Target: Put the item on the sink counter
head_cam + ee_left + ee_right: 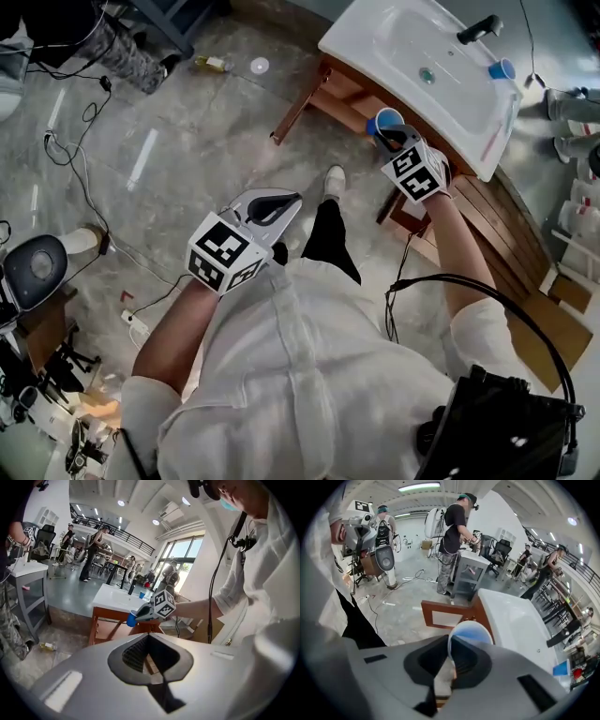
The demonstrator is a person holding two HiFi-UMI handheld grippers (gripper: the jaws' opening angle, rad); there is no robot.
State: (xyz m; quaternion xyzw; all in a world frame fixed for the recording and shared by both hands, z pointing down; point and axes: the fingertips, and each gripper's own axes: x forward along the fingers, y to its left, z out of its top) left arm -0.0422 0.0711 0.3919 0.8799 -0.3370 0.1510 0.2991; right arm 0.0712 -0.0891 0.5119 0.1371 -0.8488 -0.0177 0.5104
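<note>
The white sink counter [361, 37] fills the head view's one o'clock corner, a black faucet [479, 29] at its far side. The left gripper [281, 202] hangs near the centre, jaws pressed together with nothing between them. At two o'clock from it, the right gripper [389, 137] pinches the rim of a blue cup [384, 119], held just beside the counter's near edge, not on it. A second blue cup [502, 68] stands on the counter, at two o'clock from the first.
</note>
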